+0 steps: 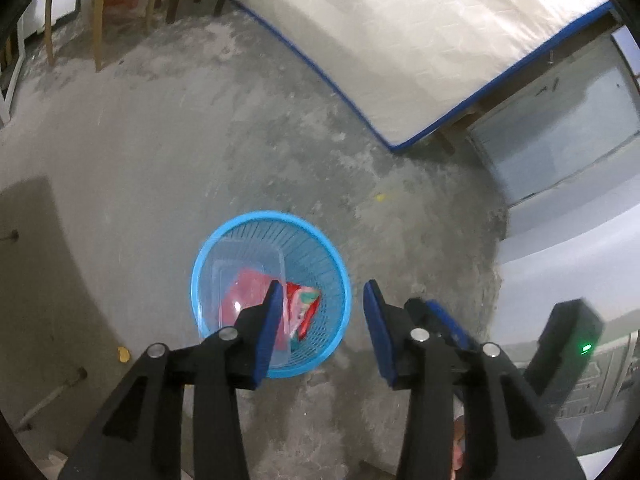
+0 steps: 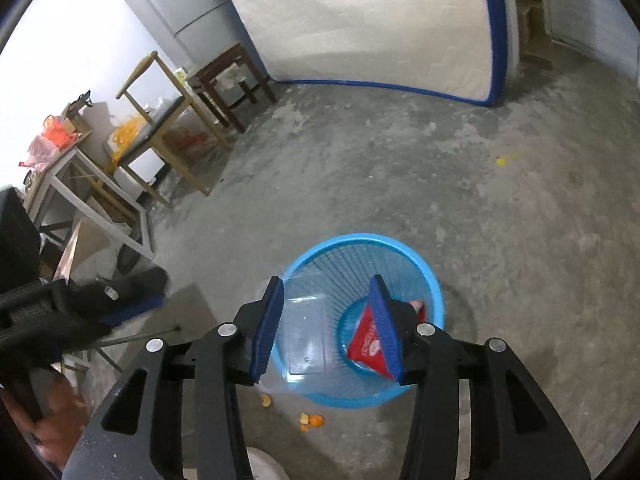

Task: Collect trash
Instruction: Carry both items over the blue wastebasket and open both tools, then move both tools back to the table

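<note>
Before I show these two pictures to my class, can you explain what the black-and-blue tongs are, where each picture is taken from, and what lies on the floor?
No robot here: a person holds one two-finger gripper in each hand, with a camera on each looking along its fingers. One picture is from the left gripper, the other from the right gripper. Both are open and hold nothing. Below stands a blue basket containing a clear plastic tray and a red wrapper. Orange peel pieces lie on the concrete floor beside the basket, not yet collected.
</note>
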{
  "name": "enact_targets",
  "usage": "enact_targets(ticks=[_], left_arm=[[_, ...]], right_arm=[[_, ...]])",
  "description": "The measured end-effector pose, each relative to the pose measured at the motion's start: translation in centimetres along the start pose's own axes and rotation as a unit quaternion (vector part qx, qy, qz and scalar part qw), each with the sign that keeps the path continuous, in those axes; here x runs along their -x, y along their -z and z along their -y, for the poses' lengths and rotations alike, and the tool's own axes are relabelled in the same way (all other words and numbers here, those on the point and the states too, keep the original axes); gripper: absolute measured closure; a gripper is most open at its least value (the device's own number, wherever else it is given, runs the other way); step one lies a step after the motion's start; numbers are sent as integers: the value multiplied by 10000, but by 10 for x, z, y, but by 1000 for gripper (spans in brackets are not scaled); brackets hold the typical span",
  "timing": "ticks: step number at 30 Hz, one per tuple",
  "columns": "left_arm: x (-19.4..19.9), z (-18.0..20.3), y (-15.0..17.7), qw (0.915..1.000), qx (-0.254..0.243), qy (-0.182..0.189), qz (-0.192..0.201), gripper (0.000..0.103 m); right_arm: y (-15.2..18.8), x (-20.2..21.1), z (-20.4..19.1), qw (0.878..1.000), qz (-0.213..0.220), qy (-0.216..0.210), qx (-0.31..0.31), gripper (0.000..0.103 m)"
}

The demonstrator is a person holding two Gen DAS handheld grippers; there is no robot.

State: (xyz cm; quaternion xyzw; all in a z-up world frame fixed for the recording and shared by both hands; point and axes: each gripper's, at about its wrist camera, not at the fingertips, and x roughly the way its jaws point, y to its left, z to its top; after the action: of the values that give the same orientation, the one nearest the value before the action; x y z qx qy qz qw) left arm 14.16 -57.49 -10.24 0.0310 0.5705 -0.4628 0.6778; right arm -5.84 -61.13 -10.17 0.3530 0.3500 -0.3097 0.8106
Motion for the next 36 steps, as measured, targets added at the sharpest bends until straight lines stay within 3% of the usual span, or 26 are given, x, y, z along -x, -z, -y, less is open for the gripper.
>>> enact_targets(ticks=[5,11,16,21,25,28,31,36], left_arm=[[29,11,-3,9996,-175,93,223,63],[102,29,12,9966,-608,208,516,62],[183,36,45,9893,-1087,48,974,46],[262,16,104,9806,-1364,-40,1409,34],[293,-22,161,9850,-1091,-185,1323,22],[310,-54,204,9896,-795,-268,1171,17],[330,-80,247,9894,-428,-313,1352,11],[369,-110,308,9696,-39,-1189,2136,6]], right_arm=[[6,25,11,9998,193,36,-20,59],[15,62,9,9988,481,9,131,54],[28,96,-10,9963,720,-121,448,42],[48,129,-49,9907,951,-295,932,23],[67,154,-90,9823,1167,-492,1379,7],[80,159,-121,9781,1138,-404,1694,7],[92,156,-158,9719,944,-305,2136,7],[113,151,-223,9571,846,-250,2759,8]])
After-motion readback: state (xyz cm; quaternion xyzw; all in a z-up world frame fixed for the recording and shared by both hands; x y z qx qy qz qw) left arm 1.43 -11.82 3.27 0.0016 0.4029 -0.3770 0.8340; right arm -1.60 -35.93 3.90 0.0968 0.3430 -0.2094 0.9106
